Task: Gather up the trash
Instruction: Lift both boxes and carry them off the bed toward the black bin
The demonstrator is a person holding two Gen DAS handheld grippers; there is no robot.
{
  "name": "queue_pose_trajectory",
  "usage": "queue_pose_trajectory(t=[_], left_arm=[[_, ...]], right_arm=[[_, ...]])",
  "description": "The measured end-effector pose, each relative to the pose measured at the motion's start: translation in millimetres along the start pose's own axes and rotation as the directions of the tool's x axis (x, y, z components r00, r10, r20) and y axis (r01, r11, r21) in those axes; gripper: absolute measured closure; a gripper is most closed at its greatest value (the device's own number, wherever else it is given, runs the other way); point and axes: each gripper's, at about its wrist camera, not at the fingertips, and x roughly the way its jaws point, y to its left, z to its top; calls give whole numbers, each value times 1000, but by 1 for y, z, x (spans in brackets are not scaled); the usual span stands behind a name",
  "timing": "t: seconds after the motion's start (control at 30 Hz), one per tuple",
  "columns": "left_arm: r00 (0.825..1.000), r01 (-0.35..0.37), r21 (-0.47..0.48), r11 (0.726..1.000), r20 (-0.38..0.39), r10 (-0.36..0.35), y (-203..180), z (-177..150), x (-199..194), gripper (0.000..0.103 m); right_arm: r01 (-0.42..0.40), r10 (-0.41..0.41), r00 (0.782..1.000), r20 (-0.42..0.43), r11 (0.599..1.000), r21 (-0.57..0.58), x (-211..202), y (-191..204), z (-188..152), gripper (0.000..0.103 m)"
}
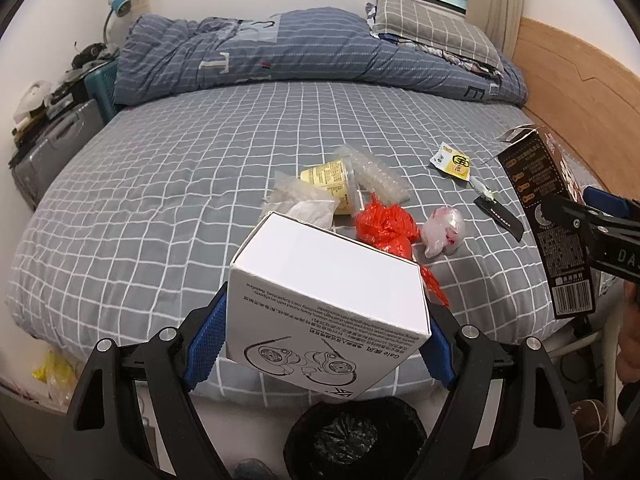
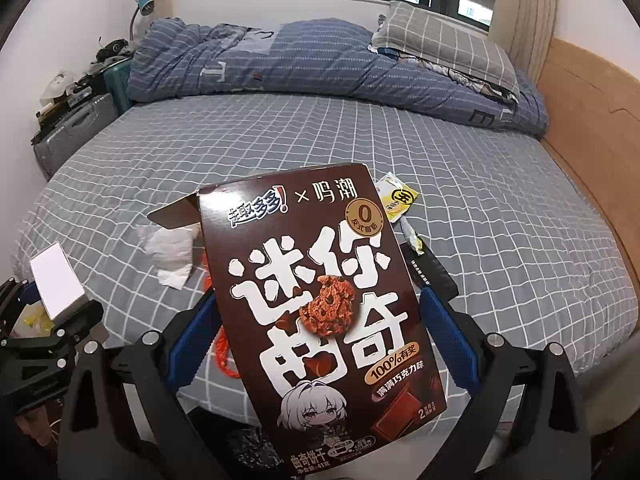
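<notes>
Bedroom, grey checked bed [image 1: 168, 168] still littered: left gripper [image 1: 326, 336] clamps white box [image 1: 320, 280] directly over black-lined bin [image 1: 356, 440] just below its jaws, nearer to dropping than right gripper [image 2: 320, 344], which clamps upright brown cookie box [image 2: 320, 300].

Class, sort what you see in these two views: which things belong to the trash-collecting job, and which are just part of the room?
Job:
white box, in left gripper
cookie box, in right gripper
bin
yellow cup
red plastic
yellow sachet
crumpled tissue

Room:
bed
quilt
pillow
suitcase
lamp
</notes>
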Motion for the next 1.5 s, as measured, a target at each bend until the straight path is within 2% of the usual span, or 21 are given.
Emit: queue_pose_trajectory(t=[0.57,1.5], left_arm=[[1000,-18,-53,998,-8,18,11,-33,-41,23],[998,-22,-58,998,-61,19,6,-119,-69,23]], right_arm=[[-29,29,999,32,1000,2,-53,32,-39,10],[-21,21,1000,3,999,29,-92,62,-124,10]])
